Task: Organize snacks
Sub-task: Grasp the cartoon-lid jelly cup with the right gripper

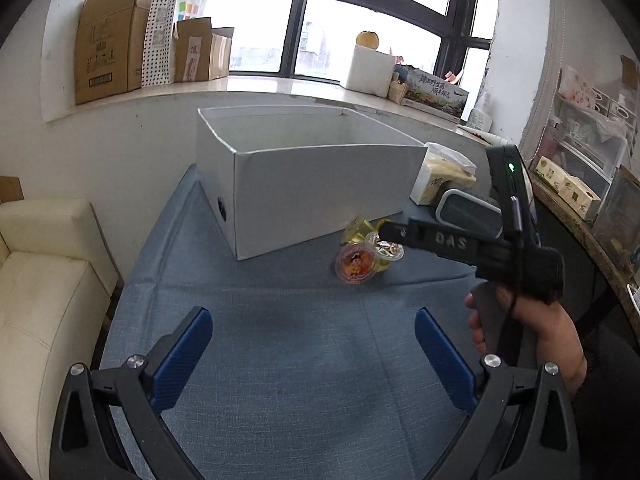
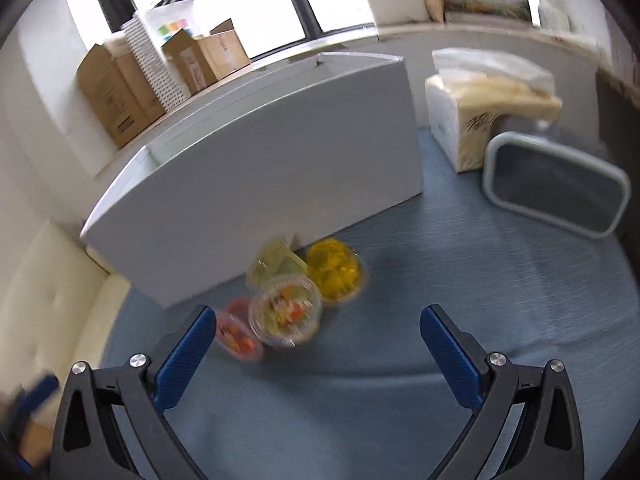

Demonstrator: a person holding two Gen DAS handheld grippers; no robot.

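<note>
The right claw (image 2: 316, 336) has its blue pads (image 2: 184, 356) spread wide apart, with nothing between them, hanging over the blue-clothed table (image 2: 400, 400). Just past its left pad, toward 11 o'clock, lies a tight cluster of four snack cups: a red-lidded cup (image 2: 236, 334) nearest the pad, a clear cup (image 2: 286, 312) touching it, a pale green cup (image 2: 276, 264) behind that, and a yellow cup (image 2: 334, 274) at 12 o'clock. This view is blurred, so what is printed on the lids is hard to say. The cluster sits just beside the near wall of an open white box (image 2: 280, 152). At 1 o'clock stands a tissue pack (image 2: 476, 120), with a grey-rimmed lid (image 2: 556, 188) lying near it.

The left claw (image 1: 314, 344) is likewise held apart and empty, well back from the cups. In its view a hand (image 1: 532, 336) at 3 o'clock grips the other tool, whose tip reaches the cups at 1 o'clock.
</note>
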